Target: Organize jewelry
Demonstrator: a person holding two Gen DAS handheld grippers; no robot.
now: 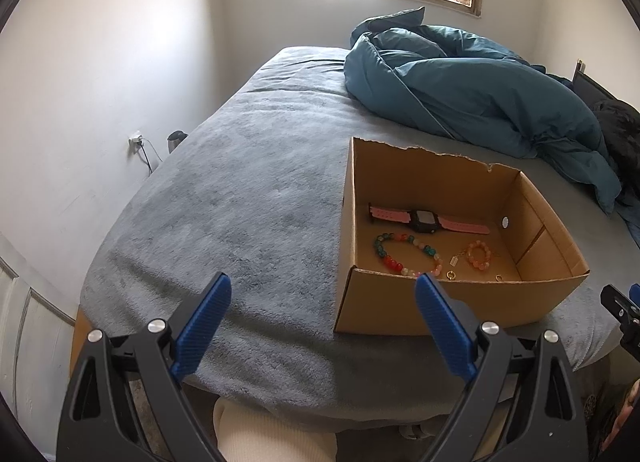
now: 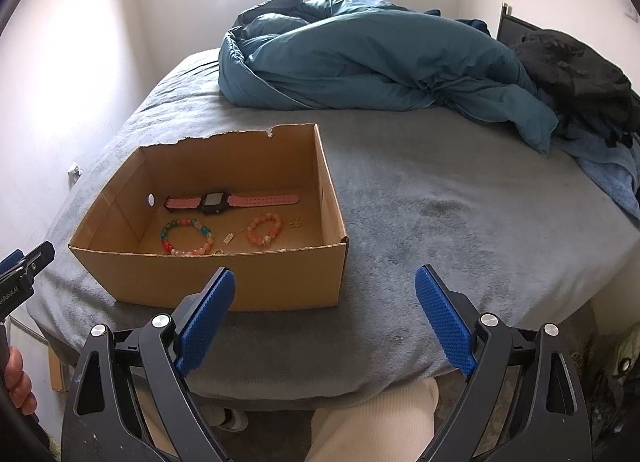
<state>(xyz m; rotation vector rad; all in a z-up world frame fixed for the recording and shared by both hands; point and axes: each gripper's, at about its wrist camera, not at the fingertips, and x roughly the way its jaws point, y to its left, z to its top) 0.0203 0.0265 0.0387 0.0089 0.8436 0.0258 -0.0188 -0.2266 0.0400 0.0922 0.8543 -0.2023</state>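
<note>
Waiting short of the bed's near edge, the left gripper (image 1: 322,298) and right gripper (image 2: 324,294) both have their jaws spread wide and carry nothing.

All the jewelry lies on the floor of the box (image 2: 280,274), which sits on the bed (image 2: 440,201). Seen from the right wrist, the watch (image 2: 212,202) lies flat toward 12 o'clock inside the box, the big bracelet (image 2: 185,237) at 7 o'clock, the orange bracelet (image 2: 264,229) at 4 o'clock, with a small tag (image 2: 228,238) on a fine chain between the two. Tiny gold pieces (image 2: 295,223) lie just right of the orange bracelet; what they are I cannot tell.

Everything here looks light. The watch is likely easiest: a stiff case, a flexible strap, so pinch across the case or the strap close to it. The bracelets will probably sag and roll; smooth beads may slip, so close the pads across one side of the loop, over two or three beads. The chain and gold bits look thin, hard to catch against flat cardboard, and easily bent.
</note>
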